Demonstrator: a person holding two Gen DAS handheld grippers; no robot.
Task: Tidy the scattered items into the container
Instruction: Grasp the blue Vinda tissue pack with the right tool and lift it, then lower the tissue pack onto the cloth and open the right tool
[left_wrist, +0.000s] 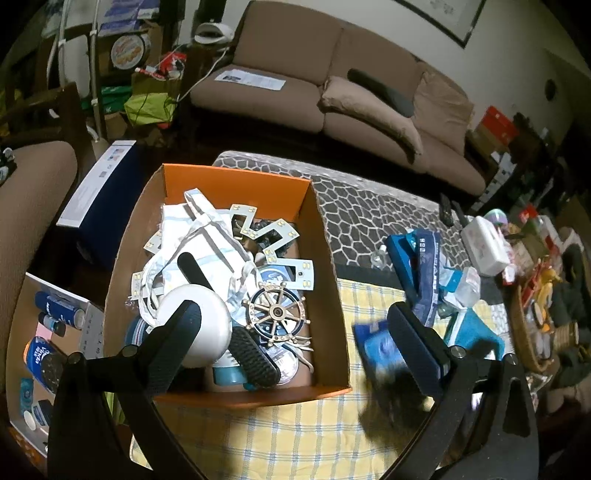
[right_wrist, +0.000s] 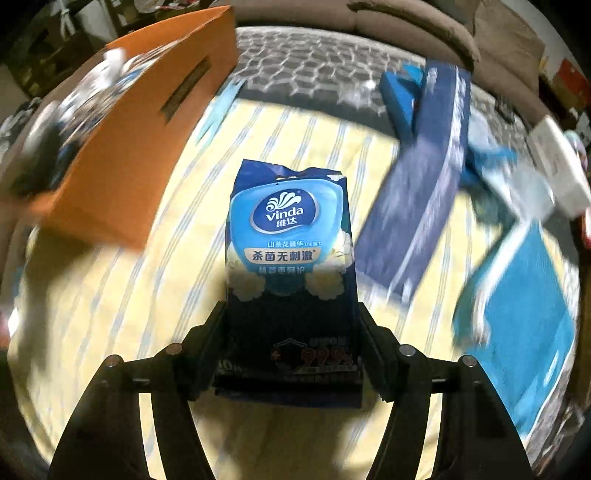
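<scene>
Item one: we hold a blue Vinda wet-wipe packet (right_wrist: 290, 236) clamped between the pads of our right gripper (right_wrist: 290, 354), raised above the yellow checked cloth (right_wrist: 155, 280) just right of the orange cardboard box (left_wrist: 236, 184). Item two: our left gripper (left_wrist: 295, 332) hangs over that box's near right corner, jaws wide and bare. Inside the box we list a white dome-shaped lamp (left_wrist: 199, 328), a ship's-wheel ornament (left_wrist: 275, 314) and a black brush (left_wrist: 255, 356).

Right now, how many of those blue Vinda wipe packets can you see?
1 clear packet: the Vinda packet gripped in the right gripper, above the yellow checked cloth beside the orange box. Others may hide in the box's clutter.
</scene>
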